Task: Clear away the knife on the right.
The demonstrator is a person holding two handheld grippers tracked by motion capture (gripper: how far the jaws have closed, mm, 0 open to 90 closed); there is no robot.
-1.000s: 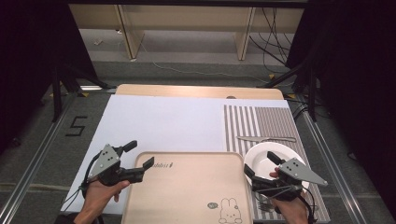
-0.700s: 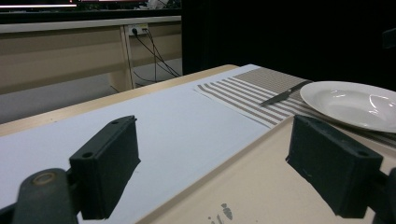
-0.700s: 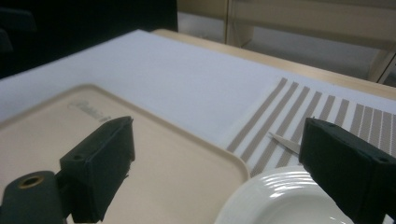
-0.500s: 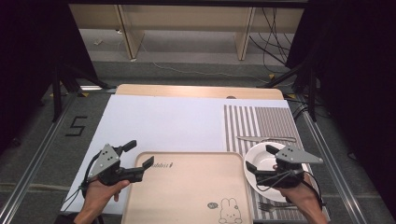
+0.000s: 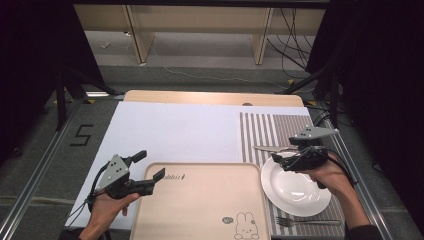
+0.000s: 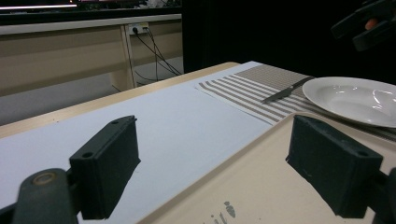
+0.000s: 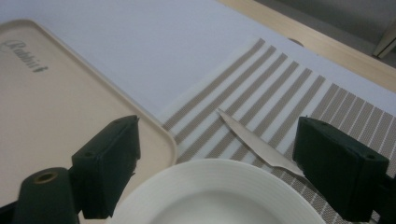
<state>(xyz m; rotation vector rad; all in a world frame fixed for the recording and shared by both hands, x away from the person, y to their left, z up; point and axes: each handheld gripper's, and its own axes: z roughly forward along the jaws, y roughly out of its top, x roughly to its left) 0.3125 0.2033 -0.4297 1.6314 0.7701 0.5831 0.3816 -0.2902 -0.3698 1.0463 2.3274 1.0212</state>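
Note:
A beige tray [image 5: 200,205] with a rabbit print lies at the table's near edge. My left gripper [image 5: 150,165] hovers open at its far left corner, one jaw over the tray [image 6: 261,177] and one over the white sheet [image 6: 177,116]. A white plate [image 5: 295,187] rests on the striped placemat [image 5: 265,130] right of the tray. Just beyond it lies a knife [image 5: 270,148], and a fork [image 5: 305,221] lies at the near side. My right gripper [image 5: 282,161] is open above the plate's far rim [image 7: 210,196], its jaws either side of the knife [image 7: 257,140] without touching it.
The white sheet [image 5: 175,130] covers the middle of the wooden table [image 5: 210,97]. Dark frame rails run along both table sides. The other hand's gripper [image 6: 369,23] shows at the upper right of the left gripper view.
My right gripper has moved away from me, from the plate's near right side to its far rim by the knife. The left gripper has stayed put.

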